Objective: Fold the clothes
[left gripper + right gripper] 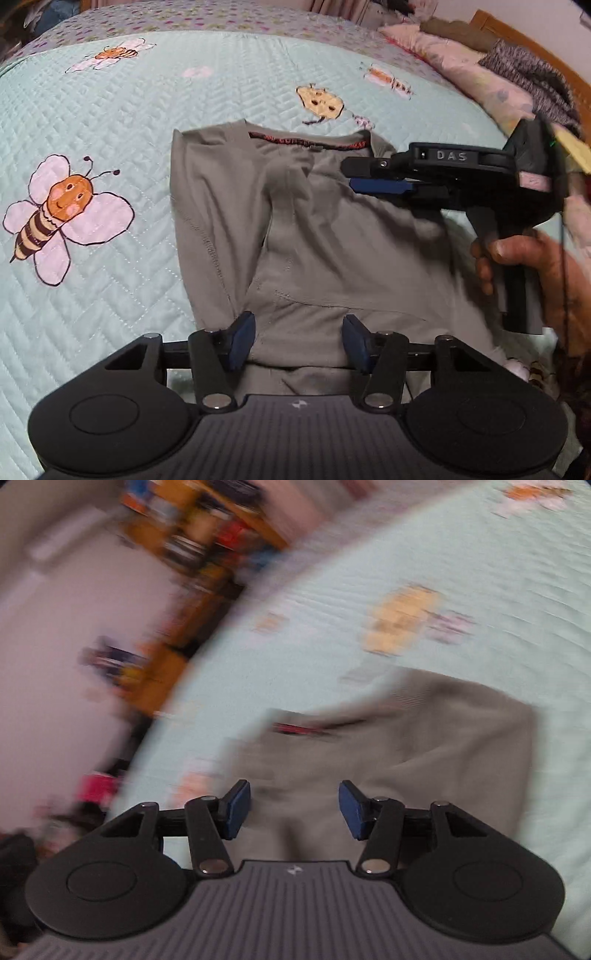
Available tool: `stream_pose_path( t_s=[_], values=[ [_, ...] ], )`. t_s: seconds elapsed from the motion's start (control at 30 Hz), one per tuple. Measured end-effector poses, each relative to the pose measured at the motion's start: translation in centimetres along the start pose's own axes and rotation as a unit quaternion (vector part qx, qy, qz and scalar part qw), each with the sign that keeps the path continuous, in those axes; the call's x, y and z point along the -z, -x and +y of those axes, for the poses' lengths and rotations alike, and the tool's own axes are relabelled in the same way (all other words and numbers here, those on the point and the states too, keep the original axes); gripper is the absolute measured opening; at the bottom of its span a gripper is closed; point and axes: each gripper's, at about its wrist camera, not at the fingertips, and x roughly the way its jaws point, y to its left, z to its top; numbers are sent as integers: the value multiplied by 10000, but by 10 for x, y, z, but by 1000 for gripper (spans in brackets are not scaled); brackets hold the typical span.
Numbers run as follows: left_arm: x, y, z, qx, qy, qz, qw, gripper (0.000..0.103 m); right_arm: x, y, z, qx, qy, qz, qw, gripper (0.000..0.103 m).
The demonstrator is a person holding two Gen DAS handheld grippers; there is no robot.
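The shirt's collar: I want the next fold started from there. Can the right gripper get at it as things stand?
Probably yes. The right gripper hangs open over the grey shirt beside the collar, and nothing lies between them. The left gripper is down at the opposite edge.

Right wrist view smeared throughout by motion: shelf [207, 554] contents unreadable, quilt [461, 590] motifs reduced to blotches. Grey shirt [314, 229] hem hidden behind left gripper [298, 341] body. Collar label [308, 142] lettering too small to read.
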Motion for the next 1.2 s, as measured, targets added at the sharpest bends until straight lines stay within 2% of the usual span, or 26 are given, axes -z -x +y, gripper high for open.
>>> stream_pose_path(
  t_s=[0.13,0.2,0.3,0.33,0.4,0.43,0.47,0.53,0.7,0.8,0.93,1.07,1.2],
  values=[
    [-6,27,1,224,92,-501,9984,57,7,14,-11,-415,-420,-368,9976,43],
    [-19,33,1,269,92,-881,9957,64,11,21,-16,-622,-630,-551,9945,47],
    [-48,21,2,-12,-48,-1180,9930,64,17,28,-26,-845,-874,-755,9897,49],
    [-58,13,1,-140,-145,-1203,9925,58,21,27,-31,-851,-901,-768,9893,50],
    [-75,-8,3,-232,-213,-978,9947,39,23,24,-43,-902,-1046,-809,9871,49],
    [-81,-19,3,-164,-246,-811,9963,24,24,22,-46,-991,-1083,-843,9856,49],
    [-84,-27,0,-204,-354,-701,9967,20,24,21,-48,-1058,-1088,-871,9846,49],
    [-86,-40,-7,-561,-650,-653,9942,20,25,19,-50,-1132,-1076,-895,9837,49],
    [-77,-50,-23,-1045,-1368,-700,9826,20,25,17,-50,-1227,-1064,-914,9825,50],
    [-67,-56,-34,-1070,-1790,-548,9765,20,27,19,-54,-1256,-1065,-904,9822,49],
    [-58,-52,-49,-1170,-2175,-683,9666,23,30,23,-57,-1298,-1043,-891,9820,49],
    [-57,-45,-57,-1061,-2262,-795,9650,27,30,23,-57,-1291,-1024,-880,9824,49],
    [-58,-50,-60,-960,-2318,-687,9656,29,29,23,-59,-1321,-1028,-881,9819,49]
  ],
)
